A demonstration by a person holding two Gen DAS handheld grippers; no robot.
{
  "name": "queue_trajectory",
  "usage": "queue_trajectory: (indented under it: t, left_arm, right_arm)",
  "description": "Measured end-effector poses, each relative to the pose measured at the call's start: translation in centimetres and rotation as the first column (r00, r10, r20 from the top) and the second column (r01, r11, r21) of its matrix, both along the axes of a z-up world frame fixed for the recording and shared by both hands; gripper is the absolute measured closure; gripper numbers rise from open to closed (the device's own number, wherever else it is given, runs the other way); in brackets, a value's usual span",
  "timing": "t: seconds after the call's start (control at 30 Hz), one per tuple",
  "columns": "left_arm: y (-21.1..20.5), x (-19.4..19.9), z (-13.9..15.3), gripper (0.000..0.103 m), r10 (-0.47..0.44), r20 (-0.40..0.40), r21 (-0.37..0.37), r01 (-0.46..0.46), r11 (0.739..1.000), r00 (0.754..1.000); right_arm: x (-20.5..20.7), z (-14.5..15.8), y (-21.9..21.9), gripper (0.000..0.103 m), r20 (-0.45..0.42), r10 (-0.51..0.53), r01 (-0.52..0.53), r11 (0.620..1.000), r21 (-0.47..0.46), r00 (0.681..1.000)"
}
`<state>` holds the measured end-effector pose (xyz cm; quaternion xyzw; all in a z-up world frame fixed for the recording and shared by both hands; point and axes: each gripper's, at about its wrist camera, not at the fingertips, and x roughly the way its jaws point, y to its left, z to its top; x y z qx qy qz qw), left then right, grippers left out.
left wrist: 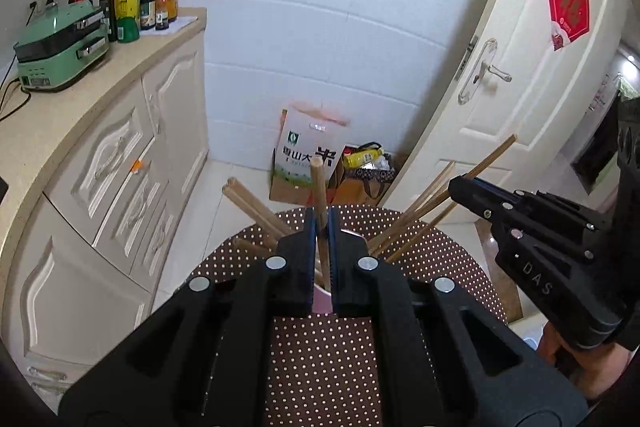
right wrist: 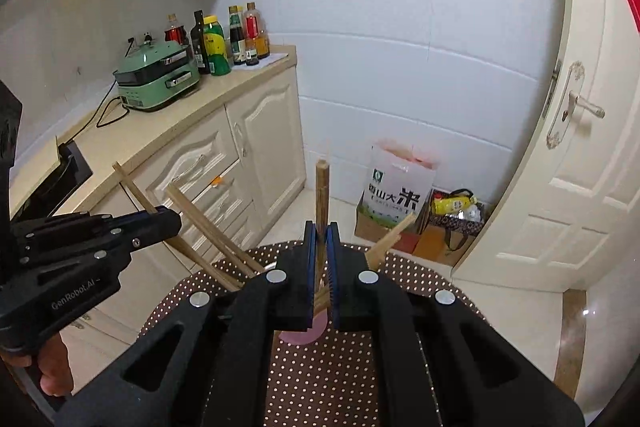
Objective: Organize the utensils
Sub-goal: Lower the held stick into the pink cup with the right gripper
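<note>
My left fingers point(left wrist: 320, 227) clamp one upright chopstick point(left wrist: 320, 195), its long axis vertical over the pink cup point(left wrist: 322, 301) on the dotted tabletop point(left wrist: 320, 367); my right fingers point(right wrist: 320, 239) pinch another chopstick point(right wrist: 322, 195) just beside it

Both views ride on the hand-held grippers and look forward and slightly down along their own fingers, close over a polka-dot table point(left wrist: 320, 367). The left wrist view sits left of the right gripper point(left wrist: 460, 187), which enters at its right edge. The right wrist view sits to the right, with the left gripper point(right wrist: 172, 223) entering at its left edge. Each looks ahead at the tiled wall point(right wrist: 380, 47). They share the pink cup point(right wrist: 300, 335) of chopsticks point(left wrist: 320, 203) just ahead, the counter point(left wrist: 120, 67) to the left, the rice bag point(right wrist: 394, 191) and the door point(left wrist: 500, 87) to the right.
</note>
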<state>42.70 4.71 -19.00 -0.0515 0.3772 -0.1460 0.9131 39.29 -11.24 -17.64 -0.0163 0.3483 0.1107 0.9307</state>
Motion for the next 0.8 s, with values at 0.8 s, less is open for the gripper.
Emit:
queue_trajectory:
  t: [0.8]
  left_arm:
    - [-1.3, 0.1, -2.6, 0.096, -0.033, -0.104, 0.021, 0.035, 0.999, 0.994]
  right_arm:
    - [0.1, -3.8, 0.7, 0.098, -0.129, 0.033, -0.033, 0.999, -0.001, 0.991]
